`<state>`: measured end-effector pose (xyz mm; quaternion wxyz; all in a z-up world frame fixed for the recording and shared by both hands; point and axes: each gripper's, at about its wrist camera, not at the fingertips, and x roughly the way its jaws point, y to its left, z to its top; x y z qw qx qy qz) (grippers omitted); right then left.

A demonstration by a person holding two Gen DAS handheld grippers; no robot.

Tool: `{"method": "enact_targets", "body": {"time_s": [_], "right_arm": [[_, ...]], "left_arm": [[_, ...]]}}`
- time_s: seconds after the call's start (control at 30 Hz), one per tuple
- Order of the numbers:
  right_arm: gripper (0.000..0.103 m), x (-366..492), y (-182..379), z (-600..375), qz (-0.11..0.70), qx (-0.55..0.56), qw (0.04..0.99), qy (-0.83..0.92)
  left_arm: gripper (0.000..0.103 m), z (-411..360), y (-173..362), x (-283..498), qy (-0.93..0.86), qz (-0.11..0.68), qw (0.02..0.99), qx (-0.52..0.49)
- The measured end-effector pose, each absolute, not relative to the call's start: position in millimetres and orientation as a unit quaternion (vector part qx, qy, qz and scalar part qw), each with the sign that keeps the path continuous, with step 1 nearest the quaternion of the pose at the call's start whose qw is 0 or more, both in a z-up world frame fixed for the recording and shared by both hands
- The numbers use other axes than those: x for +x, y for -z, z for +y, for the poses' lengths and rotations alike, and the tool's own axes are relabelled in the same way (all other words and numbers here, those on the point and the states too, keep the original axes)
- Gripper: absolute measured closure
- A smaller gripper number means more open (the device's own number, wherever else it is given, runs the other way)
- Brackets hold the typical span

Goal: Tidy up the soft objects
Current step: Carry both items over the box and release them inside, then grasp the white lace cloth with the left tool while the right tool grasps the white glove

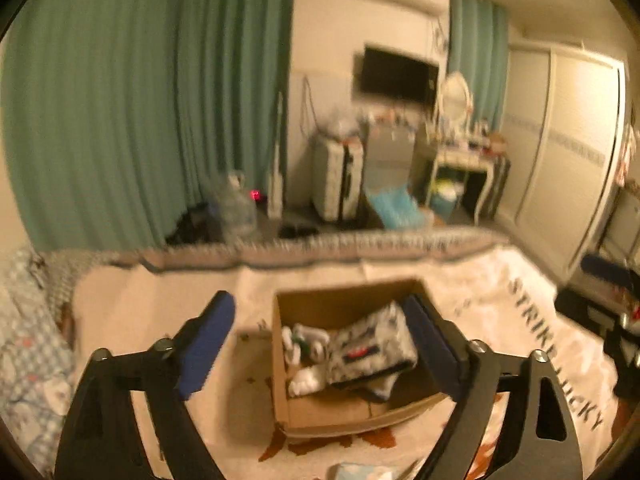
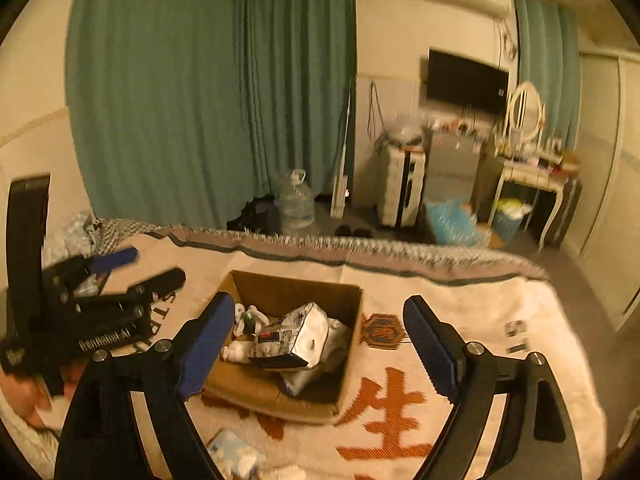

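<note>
An open cardboard box [image 1: 340, 416] stands on a cream blanket with orange characters [image 2: 460, 320] spread over the bed. Inside lie a grey-and-white patterned folded cloth [image 1: 372, 348] and a white plush toy [image 1: 308, 380]. My left gripper [image 1: 318, 304] hangs above the box, open, with nothing between its blue pads. In the right wrist view the box [image 2: 296, 280], the cloth [image 2: 300, 332] and the plush [image 2: 240, 350] sit below my right gripper [image 2: 319, 302], which is open and empty too. The left gripper [image 2: 144, 268] shows at the left, a hand [image 2: 24, 396] under it.
A light-blue soft item [image 2: 236, 452] lies on the blanket in front of the box. Checked bedding [image 1: 28, 340] is piled at the left. Past the fringed bed edge are a water jug [image 2: 296, 200], a suitcase [image 2: 400, 188] and a dressing table [image 2: 528, 176].
</note>
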<state>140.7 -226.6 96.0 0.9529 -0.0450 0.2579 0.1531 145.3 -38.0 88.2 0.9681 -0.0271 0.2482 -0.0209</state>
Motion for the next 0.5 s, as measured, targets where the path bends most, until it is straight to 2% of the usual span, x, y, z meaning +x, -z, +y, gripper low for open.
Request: {"method": "enact_targets", "body": {"time_s": [0.03, 0.1, 0.27, 0.5], "right_arm": [[0.009, 126, -104, -229, 0.253, -0.047, 0.954, -0.151], [0.004, 105, -110, -233, 0.248, -0.05, 0.955, -0.153], [0.004, 76, -91, -236, 0.276, -0.066, 0.944, -0.169], [0.004, 78, -16, -239, 0.349, -0.049, 0.917, -0.187]], "left_arm": [[0.014, -37, -97, 135, 0.018, 0.24, 0.97, -0.027], [0.014, -34, -111, 113, 0.005, 0.233, 0.972, -0.024], [0.014, -28, -107, 76, 0.002, 0.239, 0.971, -0.026], [0.014, -33, -28, 67, -0.018, 0.323, 0.946, -0.018]]}}
